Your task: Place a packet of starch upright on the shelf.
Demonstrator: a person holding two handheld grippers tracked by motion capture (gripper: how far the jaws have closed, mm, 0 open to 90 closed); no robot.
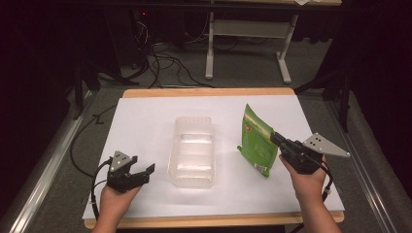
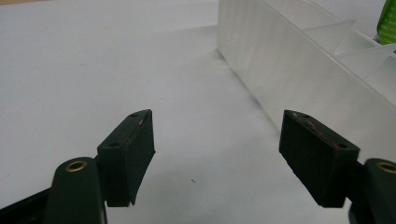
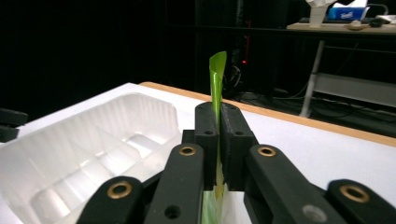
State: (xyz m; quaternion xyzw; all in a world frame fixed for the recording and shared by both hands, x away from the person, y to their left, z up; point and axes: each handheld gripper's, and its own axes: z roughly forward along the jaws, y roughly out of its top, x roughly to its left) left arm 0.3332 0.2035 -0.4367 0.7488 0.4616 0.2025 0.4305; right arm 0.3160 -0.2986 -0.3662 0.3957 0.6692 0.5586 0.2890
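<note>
Right gripper (image 1: 276,139) is pinching the green pouch (image 1: 256,141) tight by its edge, holding it upright just beside the clear plastic tray (image 1: 192,151). Left gripper (image 1: 144,174) is sitting wide open with nothing in it, the tray just off to its right.

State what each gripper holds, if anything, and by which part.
The right gripper pinches the green pouch by its thin side edge. The left gripper is open, holding nothing.
</note>
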